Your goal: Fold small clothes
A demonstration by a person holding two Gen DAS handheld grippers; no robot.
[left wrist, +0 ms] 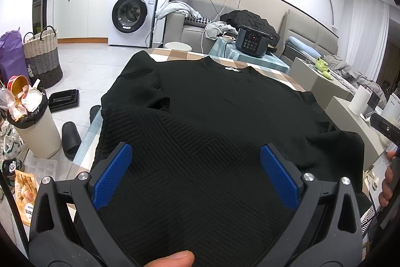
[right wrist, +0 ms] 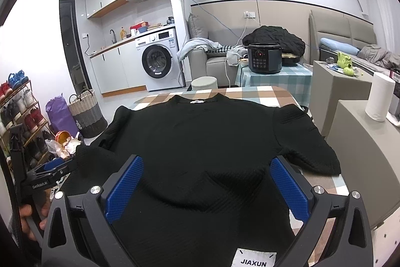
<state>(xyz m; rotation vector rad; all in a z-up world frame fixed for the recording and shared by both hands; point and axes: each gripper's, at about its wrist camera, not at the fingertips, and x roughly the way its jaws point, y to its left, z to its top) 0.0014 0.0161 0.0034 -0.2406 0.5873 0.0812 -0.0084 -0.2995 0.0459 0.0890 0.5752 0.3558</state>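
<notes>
**Black top spread flat, both hand-held grippers spread wide over its near hem**

A black textured top (right wrist: 200, 142) lies face up on the checked tabletop (right wrist: 250, 94), its neckline and small white label at the far end, its hem at the near edge. Both short sleeves lie out to the sides; the left sleeve (left wrist: 140, 81) is rumpled, with a fold of cloth bunched below it.

The left hand-held gripper (left wrist: 196, 154) hovers over the near left part of the top, its blue pads far apart with nothing between them but the fabric beneath. A thumb tip (left wrist: 172, 259) shows at the bottom edge of that view.

The right hand-held gripper (right wrist: 206, 167) sits over the near middle of the garment, also spread wide and gripping nothing. A white tag reading JIAXUN (right wrist: 253, 258) shows at the hem just below it.

Far behind the tabletop stand a washing machine (right wrist: 157, 61) and a dark electric cooker (right wrist: 265, 58) on a smaller checked table
</notes>
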